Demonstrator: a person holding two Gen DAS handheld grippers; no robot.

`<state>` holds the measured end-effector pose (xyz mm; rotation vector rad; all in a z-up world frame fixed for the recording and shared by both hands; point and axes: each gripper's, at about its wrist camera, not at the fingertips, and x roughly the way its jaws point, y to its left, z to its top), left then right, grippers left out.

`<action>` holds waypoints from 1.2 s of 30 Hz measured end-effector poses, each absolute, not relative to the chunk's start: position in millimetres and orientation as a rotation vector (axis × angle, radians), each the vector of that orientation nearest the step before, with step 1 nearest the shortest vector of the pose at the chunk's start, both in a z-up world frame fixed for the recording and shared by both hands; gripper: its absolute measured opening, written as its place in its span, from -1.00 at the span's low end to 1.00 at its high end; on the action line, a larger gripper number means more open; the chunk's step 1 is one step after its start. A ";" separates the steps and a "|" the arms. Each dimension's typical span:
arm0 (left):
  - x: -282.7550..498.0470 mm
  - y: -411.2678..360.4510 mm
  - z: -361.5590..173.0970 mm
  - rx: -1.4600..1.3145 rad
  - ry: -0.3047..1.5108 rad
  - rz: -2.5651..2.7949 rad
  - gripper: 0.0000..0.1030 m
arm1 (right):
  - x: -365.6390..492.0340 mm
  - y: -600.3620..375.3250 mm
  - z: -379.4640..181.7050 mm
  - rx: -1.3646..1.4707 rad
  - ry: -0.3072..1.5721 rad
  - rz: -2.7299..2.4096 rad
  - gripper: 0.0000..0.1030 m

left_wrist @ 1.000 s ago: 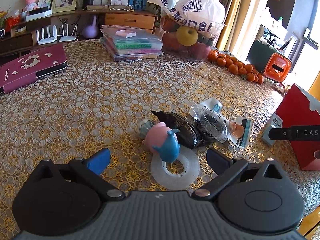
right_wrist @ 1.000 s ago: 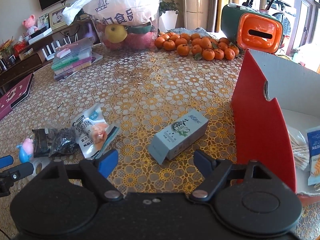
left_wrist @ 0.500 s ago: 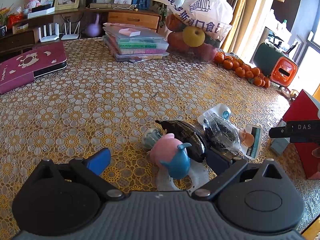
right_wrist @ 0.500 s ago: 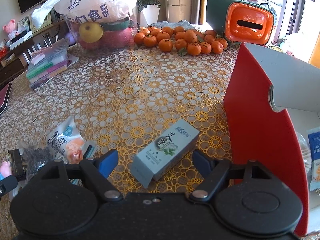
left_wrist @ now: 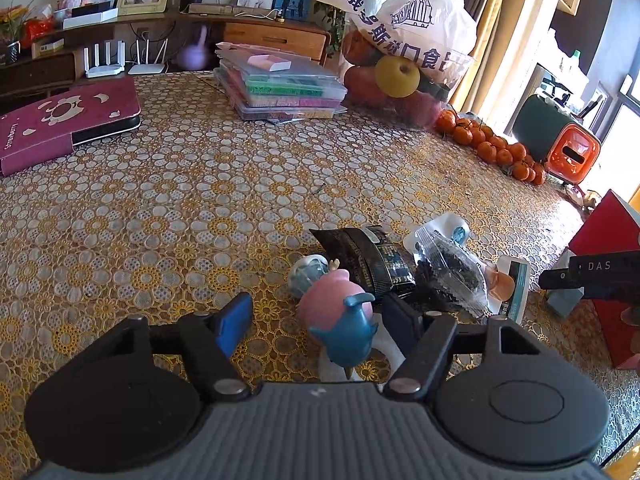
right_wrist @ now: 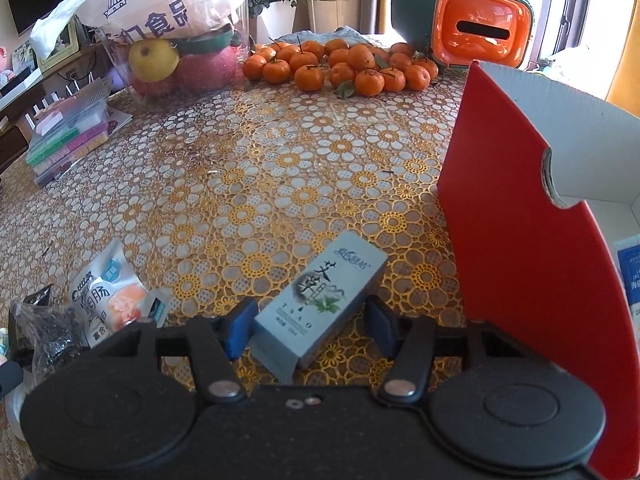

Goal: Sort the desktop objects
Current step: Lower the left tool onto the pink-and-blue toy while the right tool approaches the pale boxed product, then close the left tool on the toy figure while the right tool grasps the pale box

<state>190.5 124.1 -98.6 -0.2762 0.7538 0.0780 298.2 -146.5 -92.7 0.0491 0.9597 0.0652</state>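
Two grabs lined up; right gripper (right_wrist: 306,326) jaws spread around the grey-green carton (right_wrist: 320,304) at lower centre, left gripper (left_wrist: 318,322) spread around the pink-and-blue toy (left_wrist: 340,320); I'd centre each before squeezing.

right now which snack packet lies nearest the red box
The white sausage packet, printed with an orange picture; the clear one and the black one lie farther left.
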 end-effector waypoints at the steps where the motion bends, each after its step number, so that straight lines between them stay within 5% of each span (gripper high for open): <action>1: 190.0 125.1 -98.5 -0.282 0.752 0.080 0.25 | 298.0 -146.6 -92.5 0.049 0.960 0.066 0.13; 5: 187.9 128.2 -98.0 -0.303 0.749 0.082 -0.13 | 297.2 -146.5 -92.0 0.039 0.956 0.062 0.03; 13: 186.2 128.1 -95.1 -0.292 0.743 0.100 -0.44 | 294.0 -146.6 -90.4 0.032 0.956 0.062 -0.13; 36: 161.3 124.5 -77.6 -0.297 0.714 0.095 -0.45 | 257.9 -146.2 -74.9 0.012 0.936 0.155 -0.40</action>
